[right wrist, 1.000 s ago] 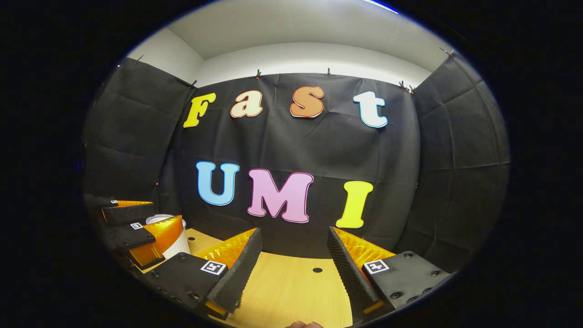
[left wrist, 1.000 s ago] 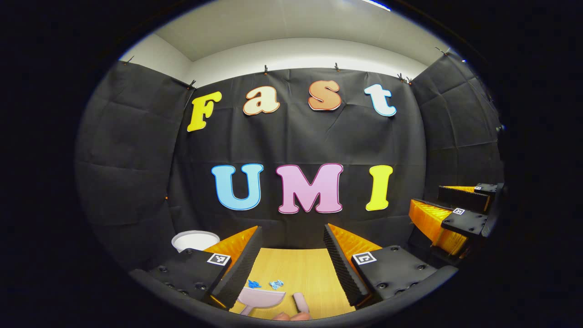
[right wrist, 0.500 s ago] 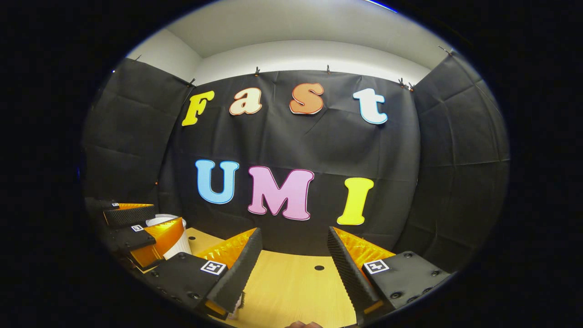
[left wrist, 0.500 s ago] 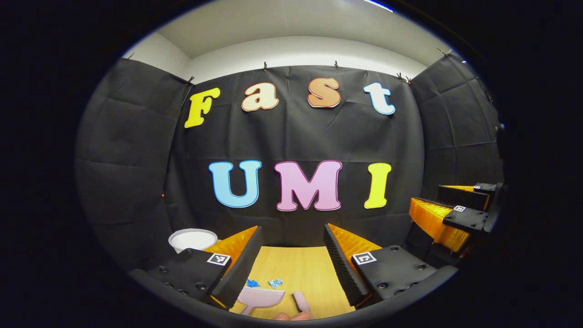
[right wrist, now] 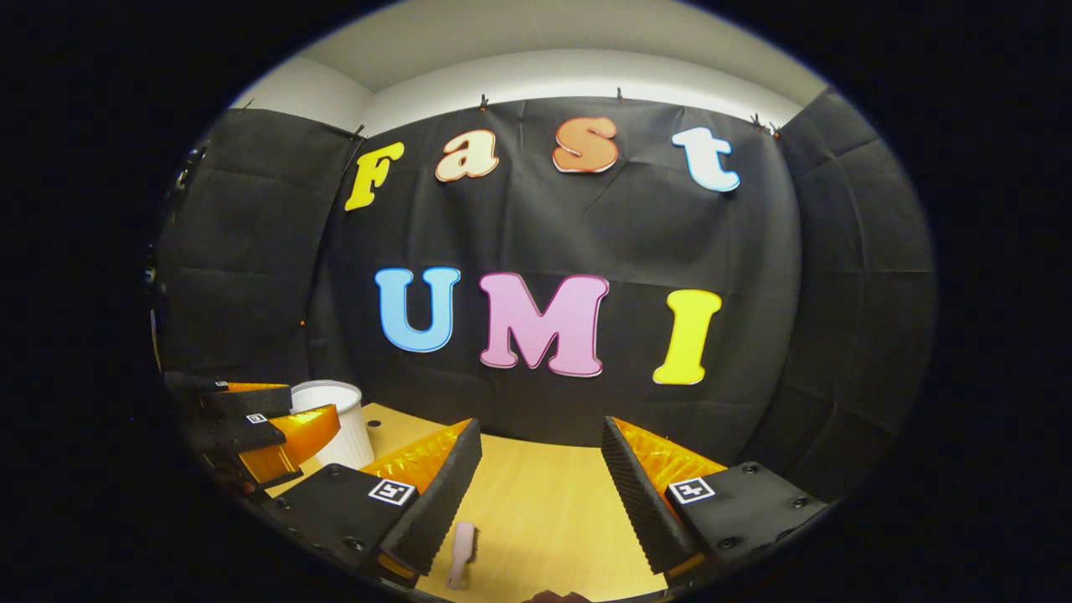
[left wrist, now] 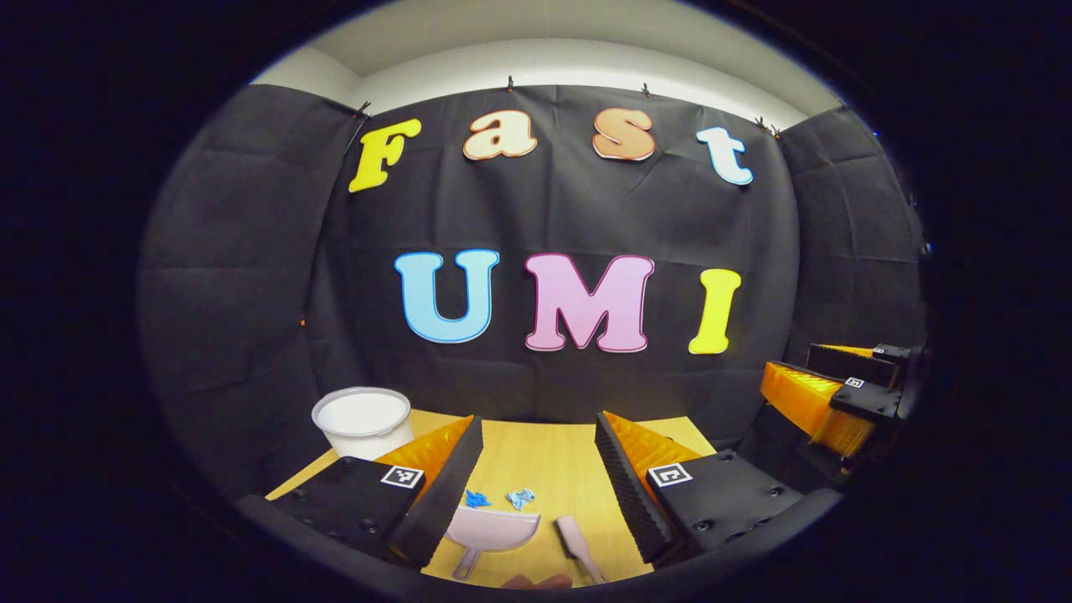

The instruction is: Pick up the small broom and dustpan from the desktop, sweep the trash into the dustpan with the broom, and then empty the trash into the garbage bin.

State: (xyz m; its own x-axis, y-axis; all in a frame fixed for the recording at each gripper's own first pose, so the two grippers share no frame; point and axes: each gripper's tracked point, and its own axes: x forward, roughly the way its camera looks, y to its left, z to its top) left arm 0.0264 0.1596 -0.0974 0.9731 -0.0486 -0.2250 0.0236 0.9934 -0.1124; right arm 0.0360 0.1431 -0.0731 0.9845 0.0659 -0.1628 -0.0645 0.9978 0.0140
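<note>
We count two hand-held grippers, one small broom, one dustpan, one white garbage bin and two little clusters of blue trash, all over one wooden surface (left wrist: pixel 544 469).

In the left gripper view, the left hand-held gripper (left wrist: pixel 536 456) has its fingers spread wide with nothing between them. The pink dustpan (left wrist: pixel 492 532) lies flat on the surface low in the gap, close to the left finger, its handle pointing toward the camera. The two blue clusters of trash (left wrist: pixel 500 499) lie just beyond the dustpan's far edge, apart from it. The small broom (left wrist: pixel 576 538) lies just to the right of the dustpan, not touching it, nearer the right finger. Neither finger touches any of these. The garbage bin (left wrist: pixel 363 421) stands upright at the far left of the surface, beyond the left finger. The right hand-held gripper (left wrist: pixel 846 389) shows at the right edge, its fingers apart.

In the right gripper view, the right hand-held gripper (right wrist: pixel 540 452) is likewise spread and holds nothing. The small broom (right wrist: pixel 461 544) lies on the surface just beside the inner edge of its left finger; we cannot tell whether they touch. The garbage bin (right wrist: pixel 335 423) stands at the far left, partly behind the left hand-held gripper (right wrist: pixel 260 427).
</note>
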